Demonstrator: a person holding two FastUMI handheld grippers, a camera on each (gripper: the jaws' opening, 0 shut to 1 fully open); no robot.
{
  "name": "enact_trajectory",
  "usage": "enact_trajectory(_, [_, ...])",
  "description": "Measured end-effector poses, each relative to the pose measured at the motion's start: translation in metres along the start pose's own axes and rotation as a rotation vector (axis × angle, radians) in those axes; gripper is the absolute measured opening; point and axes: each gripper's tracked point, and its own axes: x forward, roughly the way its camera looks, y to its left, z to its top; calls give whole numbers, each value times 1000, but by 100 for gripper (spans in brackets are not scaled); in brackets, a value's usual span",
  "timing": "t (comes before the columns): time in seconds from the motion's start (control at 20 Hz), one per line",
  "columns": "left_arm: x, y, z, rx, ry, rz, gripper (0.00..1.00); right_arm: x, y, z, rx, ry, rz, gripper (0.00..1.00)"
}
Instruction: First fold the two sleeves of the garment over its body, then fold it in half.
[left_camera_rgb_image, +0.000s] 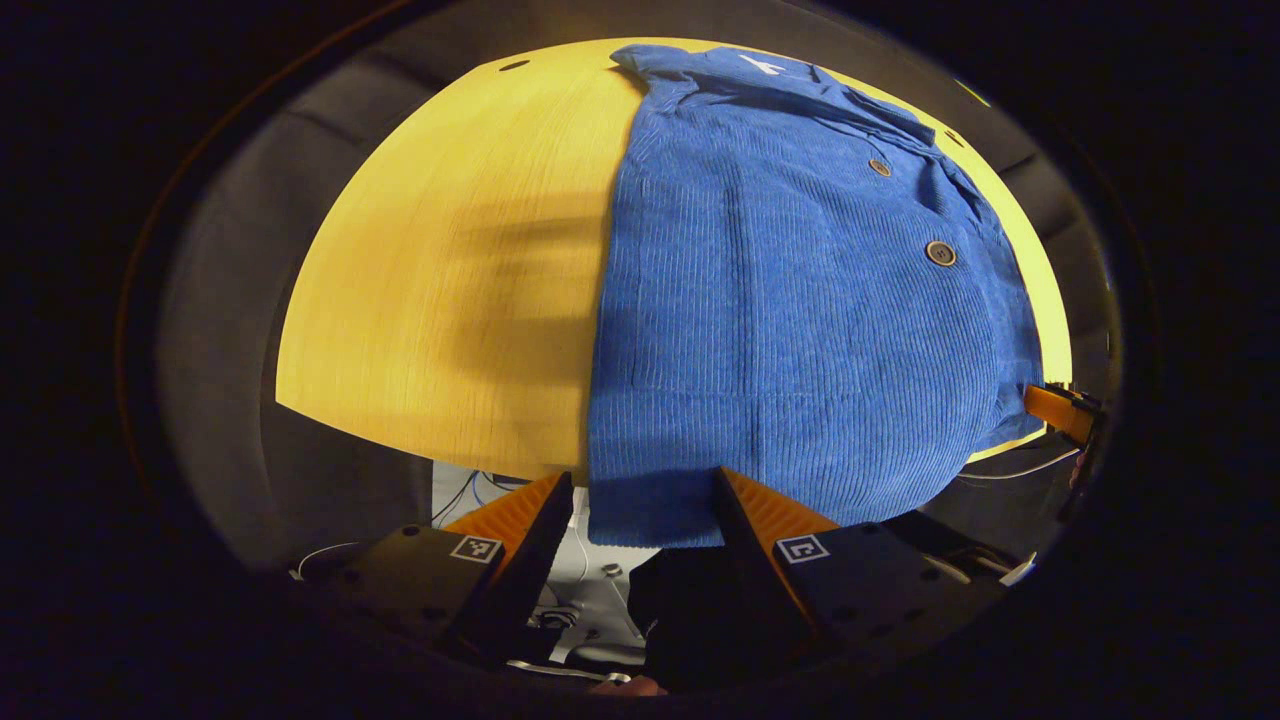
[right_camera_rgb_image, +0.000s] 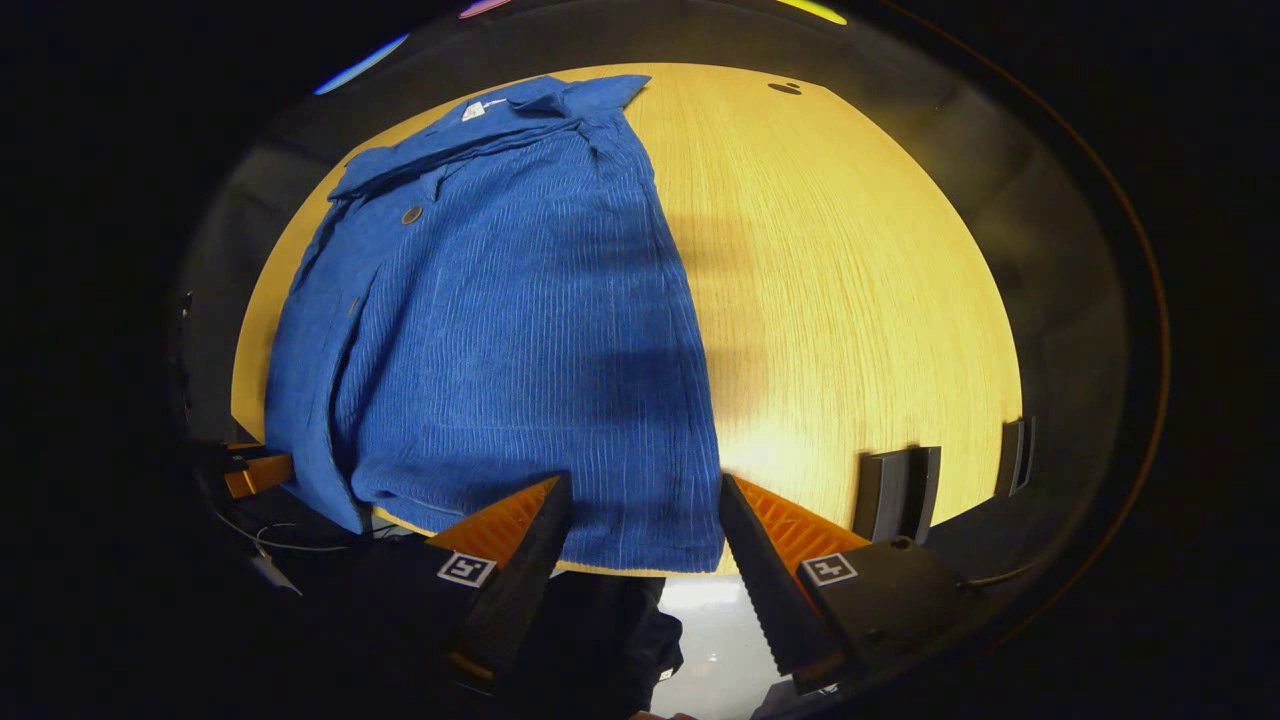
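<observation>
A blue corduroy garment (left_camera_rgb_image: 790, 300) lies flat on the yellow wooden table (left_camera_rgb_image: 440, 280), collar at the far end, with its sides folded in over the body. Its near hem hangs slightly over the table's front edge. My left gripper (left_camera_rgb_image: 642, 480) is open at the hem's left corner, with the cloth between its spread fingers. In the right gripper view the garment (right_camera_rgb_image: 510, 350) covers the table's left half. My right gripper (right_camera_rgb_image: 642, 482) is open at the hem's right corner. Each view also catches the other gripper's finger at the hem's far side, the right one's (left_camera_rgb_image: 1058, 410) and the left one's (right_camera_rgb_image: 255, 472).
Two dark brackets (right_camera_rgb_image: 895, 492) are clamped on the table's front edge to the right of my right gripper. The bare table top (right_camera_rgb_image: 850, 280) stretches right of the garment. Cables and a light floor (left_camera_rgb_image: 600, 590) show below the table edge.
</observation>
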Motion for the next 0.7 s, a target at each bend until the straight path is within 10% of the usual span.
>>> enact_trajectory(0.45, [3, -5, 0, -3, 42, -60, 80, 11, 2, -2, -39, 56, -15, 86])
enact_trajectory(0.5, [3, -10, 2, 12, 44, -61, 72, 8, 5, -2, -48, 67, -2, 83])
enact_trajectory(0.6, [1, -19, 2, 59, 41, -88, 51, 11, 11, 9, 12, 22, 4, 35])
enact_trajectory(0.65, [2, -21, 3, 56, 34, -85, 27, 9, 12, 5, -14, 44, 11, 11])
enact_trajectory(0.7, [-2, -22, 5, 77, 32, -92, 4, 11, 11, 6, -27, 40, 19, 11])
